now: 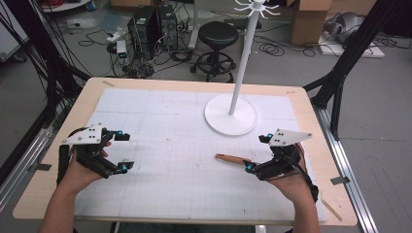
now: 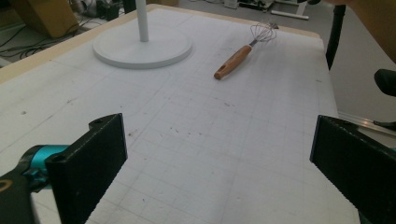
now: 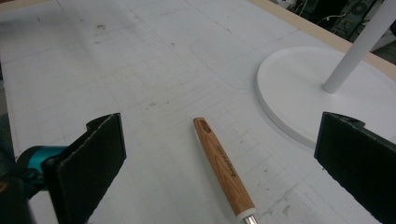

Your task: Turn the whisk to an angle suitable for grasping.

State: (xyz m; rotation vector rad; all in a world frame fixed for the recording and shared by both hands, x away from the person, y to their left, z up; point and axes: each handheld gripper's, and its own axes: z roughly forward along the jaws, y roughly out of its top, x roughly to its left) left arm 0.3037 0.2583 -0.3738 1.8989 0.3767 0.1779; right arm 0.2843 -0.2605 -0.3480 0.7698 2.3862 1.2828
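Whisk [image 2: 240, 55] lies flat on desk [image 1: 160, 145], right half, near white stand base [image 1: 230, 114] but apart from it. Wooden handle [image 3: 223, 169] points toward desk centre; wire head toward right edge. Right gripper [image 1: 260, 154]: jaws released, spread wide, handle lying between them, no contact. Long axis runs roughly along the line of approach, slightly oblique. Left gripper [image 1: 122, 151]: jaws released, holding nothing, well apart from whisk. Right gripper nearer; judged grasp side.

whisk [image 3: 224, 170] wires: cut off, bottom edge | stand [image 1: 241, 73] top: cropped
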